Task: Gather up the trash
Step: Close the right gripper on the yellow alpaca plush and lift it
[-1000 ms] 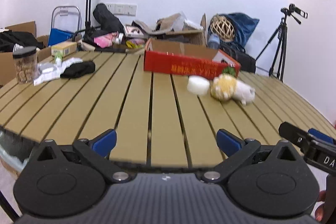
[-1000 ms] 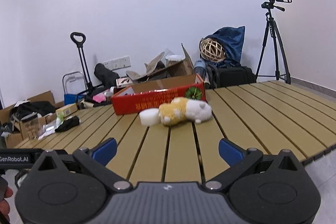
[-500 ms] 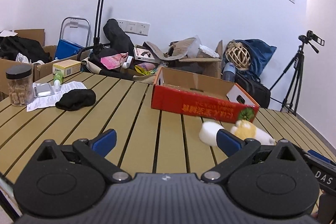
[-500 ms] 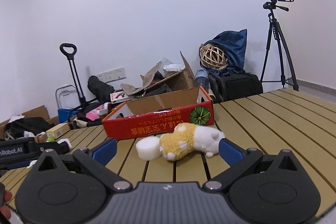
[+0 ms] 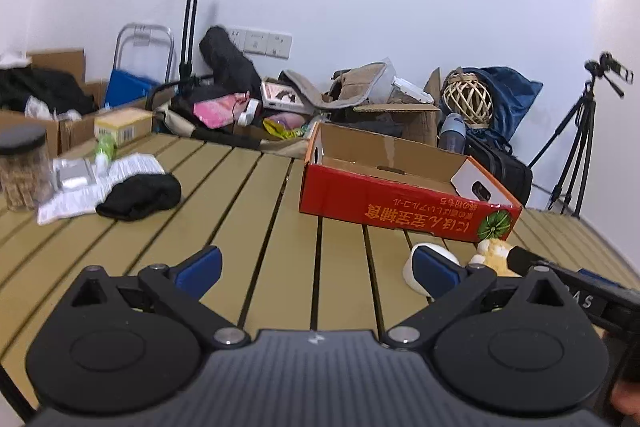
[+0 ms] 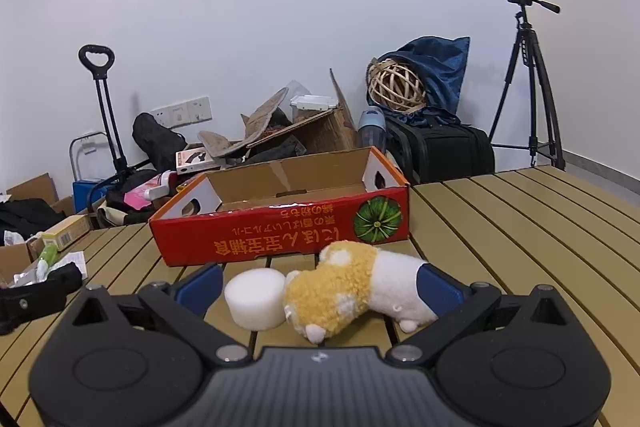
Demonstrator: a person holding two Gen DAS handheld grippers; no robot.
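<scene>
On the slatted wooden table (image 6: pixel 520 227) stands an open red cardboard box (image 6: pixel 280 227) (image 5: pixel 400 199). Just in front of it lie a white foam cylinder (image 6: pixel 254 301) and a yellow-and-white plush toy (image 6: pixel 356 291), touching each other. My right gripper (image 6: pixel 318 285) is open, low over the table, and the foam and plush sit between its blue fingertips. My left gripper (image 5: pixel 318 267) is open over bare slats, with the foam cylinder (image 5: pixel 410 269) partly hidden behind its right fingertip. A black cloth (image 5: pixel 140 197) lies on a paper sheet (image 5: pixel 100 183) at the left.
A jar with a black lid (image 5: pixel 24 167), a small green bottle (image 5: pixel 105 149) and a yellow carton (image 5: pixel 122 125) sit at the table's left edge. Behind the table are cardboard boxes, bags, a trolley handle (image 5: pixel 194 11) and a camera tripod (image 6: pixel 528 87).
Both grippers have moved forward and lower over the table. The foam cylinder and plush now lie between the right gripper's fingertips. Both stay open.
</scene>
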